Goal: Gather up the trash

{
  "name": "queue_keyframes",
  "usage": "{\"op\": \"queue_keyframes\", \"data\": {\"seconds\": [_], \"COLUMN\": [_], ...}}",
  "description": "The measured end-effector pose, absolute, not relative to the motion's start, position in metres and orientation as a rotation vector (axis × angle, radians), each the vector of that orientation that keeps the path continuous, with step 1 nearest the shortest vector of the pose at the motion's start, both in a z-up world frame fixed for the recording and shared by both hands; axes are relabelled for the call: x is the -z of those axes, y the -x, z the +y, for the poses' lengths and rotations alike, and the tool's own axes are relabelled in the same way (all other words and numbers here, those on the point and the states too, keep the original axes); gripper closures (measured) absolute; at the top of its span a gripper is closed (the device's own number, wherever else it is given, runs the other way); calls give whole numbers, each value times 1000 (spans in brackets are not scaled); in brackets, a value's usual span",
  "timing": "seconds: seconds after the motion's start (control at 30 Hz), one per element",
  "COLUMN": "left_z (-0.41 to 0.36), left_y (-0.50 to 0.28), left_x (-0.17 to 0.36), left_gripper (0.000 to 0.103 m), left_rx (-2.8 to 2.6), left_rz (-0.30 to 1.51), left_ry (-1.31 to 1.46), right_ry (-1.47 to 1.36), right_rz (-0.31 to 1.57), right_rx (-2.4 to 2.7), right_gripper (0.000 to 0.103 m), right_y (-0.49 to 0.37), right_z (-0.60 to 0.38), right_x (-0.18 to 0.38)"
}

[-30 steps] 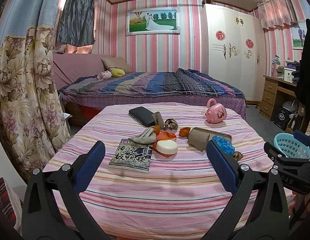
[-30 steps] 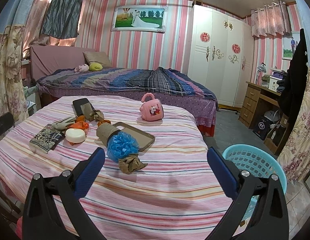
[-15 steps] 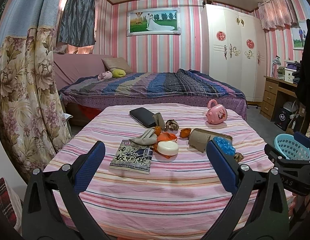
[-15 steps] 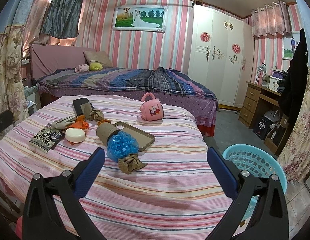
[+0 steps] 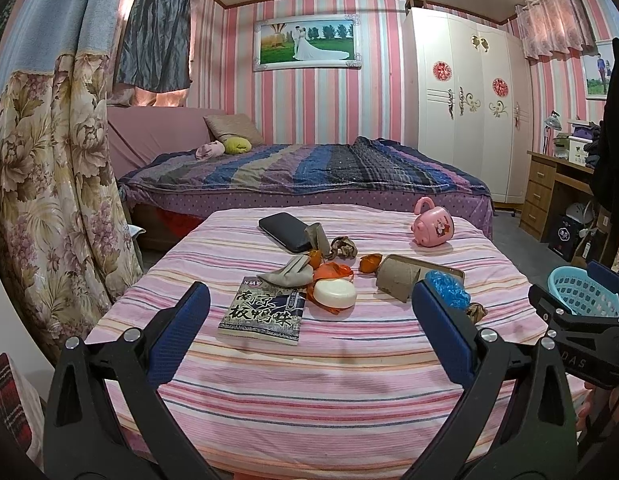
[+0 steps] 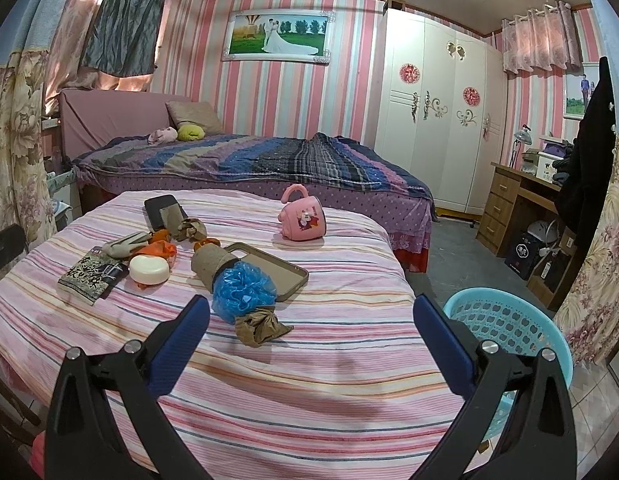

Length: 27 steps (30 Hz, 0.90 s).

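L gripper (image 5: 309, 332) wide open, nothing between its blue pads (image 5: 177, 336), hovering over the near edge of the striped table (image 5: 309, 400). R gripper (image 6: 309, 340) also wide open, empty, over the table's near right part; in the left view it shows at the far right edge.

Trash sits mid-table in a loose cluster. Nearest R gripper: crumpled brown wrapper (image 6: 261, 328), touching the blue mesh ball (image 6: 243, 290), which leans on a cardboard tube (image 6: 209, 266). Tube lies against a tan phone case (image 6: 269, 268). Left of that: white soap (image 6: 148, 269) on orange plastic (image 6: 161, 249), grey rag (image 6: 123, 245) just behind, book (image 6: 93, 274) beside the soap and closest to L gripper. Further back: black phone (image 6: 163, 210) with a brown scrap (image 6: 191, 230) at its near end, small orange bit (image 5: 369, 262) between scrap and tube. Pink mug (image 6: 303, 218) lies on its side, apart from the rest, toward the far right.

Blue basket (image 6: 509, 328) stands on the floor just off the table's right side, beyond R gripper's right finger. Bed (image 6: 249, 160) behind the table, wardrobe (image 6: 437, 120) and desk (image 6: 513, 196) to the right, floral curtain (image 5: 49, 180) at left.
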<state>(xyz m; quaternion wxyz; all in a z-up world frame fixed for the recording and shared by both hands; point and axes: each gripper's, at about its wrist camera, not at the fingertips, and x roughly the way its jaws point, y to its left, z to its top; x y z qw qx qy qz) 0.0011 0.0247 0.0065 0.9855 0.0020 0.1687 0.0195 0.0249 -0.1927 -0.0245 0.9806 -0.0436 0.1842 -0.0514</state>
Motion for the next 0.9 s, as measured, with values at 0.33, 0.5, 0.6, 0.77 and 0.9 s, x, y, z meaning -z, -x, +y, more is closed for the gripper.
{"op": "queue_keyframes", "data": {"seconds": [0.33,0.5,0.6,0.77,0.9], "left_z": [26,26,26,25,23], "left_y": [-2,-2,-2,-2,-4], "left_x": [-6,-6,-6,-5,-7], "left_gripper": [5,5,5,5,5], "left_rx": [-42,-42,-41,-41,-37], "left_rz": [339,341,340,339,338], "left_ry": [-6,-3,-3,-7,-15], "right_ry": [88,87,88,88,82], "right_rz": [371,371,371,372,376], "right_rx": [103,103,103,103,107], "right_gripper": [4,4,4,4,4], "right_y": [-25,-25,-25,-25,-24], "right_z": [-193,-193,-193,-193,-196], "right_x": [25,25,25,25,25]}}
